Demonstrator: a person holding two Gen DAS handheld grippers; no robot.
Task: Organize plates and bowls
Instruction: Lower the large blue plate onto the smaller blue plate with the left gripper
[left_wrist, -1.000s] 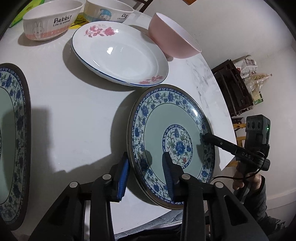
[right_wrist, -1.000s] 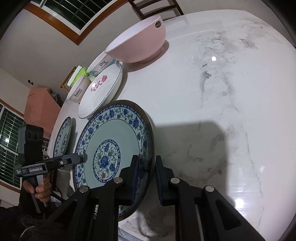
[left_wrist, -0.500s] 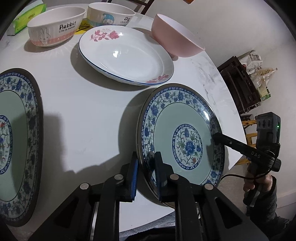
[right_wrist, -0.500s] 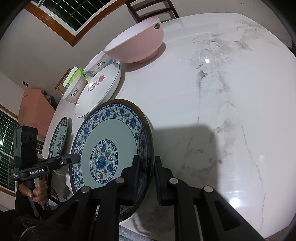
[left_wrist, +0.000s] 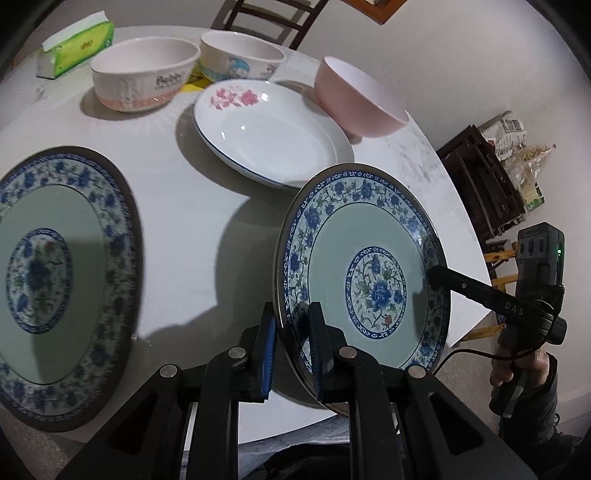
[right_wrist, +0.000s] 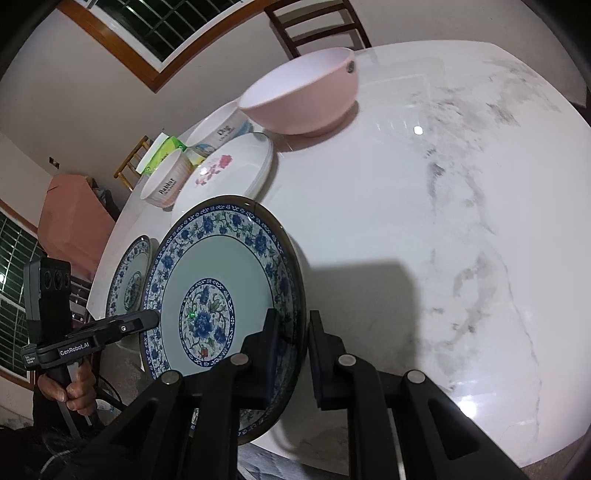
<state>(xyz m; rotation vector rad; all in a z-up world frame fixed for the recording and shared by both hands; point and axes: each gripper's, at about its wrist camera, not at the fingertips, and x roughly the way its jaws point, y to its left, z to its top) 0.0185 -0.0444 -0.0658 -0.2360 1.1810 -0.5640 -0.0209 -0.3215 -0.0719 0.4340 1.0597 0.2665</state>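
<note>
Now lifted off the marble table (right_wrist: 424, 221), where a second ago lying flat: the blue floral plate (left_wrist: 369, 273), tilting clear of the top. Clamping its near rim, the left gripper (left_wrist: 291, 343), closed from wide. Pinching the opposite rim, the right gripper (right_wrist: 291, 350). Lying flat at left, a matching plate (left_wrist: 55, 280). Beyond, sitting on the table: a rose plate (left_wrist: 273, 136), pink bowl (right_wrist: 306, 99), two printed bowls (left_wrist: 144, 79), tissue pack (left_wrist: 77, 44). Standing behind, a wooden chair (right_wrist: 314, 22).
</note>
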